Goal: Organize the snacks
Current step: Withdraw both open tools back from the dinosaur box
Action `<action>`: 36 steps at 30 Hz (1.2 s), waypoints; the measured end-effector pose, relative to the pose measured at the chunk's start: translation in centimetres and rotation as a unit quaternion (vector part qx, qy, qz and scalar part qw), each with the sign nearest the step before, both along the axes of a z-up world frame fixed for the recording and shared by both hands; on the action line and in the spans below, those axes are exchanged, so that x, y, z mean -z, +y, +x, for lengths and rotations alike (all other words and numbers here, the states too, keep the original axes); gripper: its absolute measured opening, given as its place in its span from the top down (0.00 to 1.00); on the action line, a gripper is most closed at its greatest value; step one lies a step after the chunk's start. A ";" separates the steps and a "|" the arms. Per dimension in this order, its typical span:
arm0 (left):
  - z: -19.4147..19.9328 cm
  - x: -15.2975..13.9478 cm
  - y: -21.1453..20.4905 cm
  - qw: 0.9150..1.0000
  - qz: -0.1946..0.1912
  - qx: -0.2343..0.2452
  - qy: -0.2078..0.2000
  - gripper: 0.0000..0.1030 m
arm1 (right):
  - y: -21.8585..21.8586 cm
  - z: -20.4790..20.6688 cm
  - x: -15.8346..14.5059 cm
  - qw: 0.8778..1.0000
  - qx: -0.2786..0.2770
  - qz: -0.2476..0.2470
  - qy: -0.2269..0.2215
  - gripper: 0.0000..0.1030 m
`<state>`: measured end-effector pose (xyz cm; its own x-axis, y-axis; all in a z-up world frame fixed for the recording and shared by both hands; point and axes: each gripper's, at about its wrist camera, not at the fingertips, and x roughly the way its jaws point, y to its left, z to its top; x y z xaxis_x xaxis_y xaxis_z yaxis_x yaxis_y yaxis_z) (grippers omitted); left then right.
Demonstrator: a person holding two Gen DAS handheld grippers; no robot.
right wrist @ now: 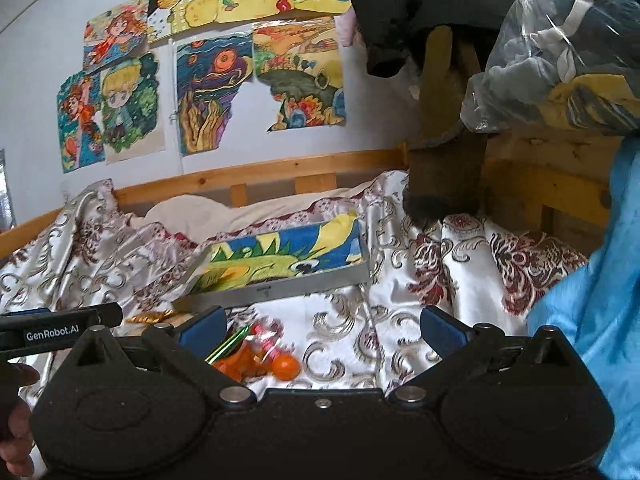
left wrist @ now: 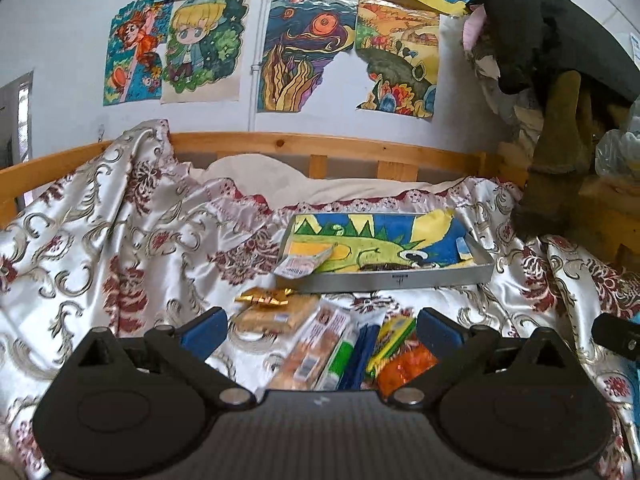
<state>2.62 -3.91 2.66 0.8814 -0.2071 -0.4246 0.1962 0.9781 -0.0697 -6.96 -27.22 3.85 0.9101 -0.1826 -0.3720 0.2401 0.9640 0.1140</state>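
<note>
A shallow grey tray lined with a colourful drawing lies on the patterned bedspread; it also shows in the right wrist view. One small snack packet rests on the tray's left rim. A pile of snacks lies in front of it: a gold-wrapped candy, biscuit packs, a long cake pack, a blue pack and an orange bag. My left gripper is open above the pile. My right gripper is open over the bedspread, with orange candies by its left finger.
The wooden bed rail runs behind the tray, under drawings on the wall. A dark plush toy stands at the right. A plastic bag and blue cloth are at the far right. The left gripper's body shows in the right wrist view.
</note>
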 end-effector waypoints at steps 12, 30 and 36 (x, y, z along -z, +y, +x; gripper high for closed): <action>-3.2 0.6 2.1 0.999 0.015 -0.017 0.035 0.00 | 1.5 -2.5 1.1 0.999 -0.011 0.026 0.043 0.01; -2.9 1.4 3.1 0.997 0.020 -0.020 0.072 0.00 | 3.5 -1.9 2.4 0.995 -0.042 -0.022 0.086 0.01; -2.4 1.6 3.2 0.995 0.022 -0.025 0.092 0.00 | 3.7 -1.6 2.6 0.994 -0.054 -0.025 0.095 0.01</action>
<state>0.24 -0.69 1.03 0.7968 -0.1429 -0.5870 0.1352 0.9892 -0.0573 -8.61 -23.49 1.30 0.8395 -0.1103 -0.5321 0.1474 0.9887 0.0277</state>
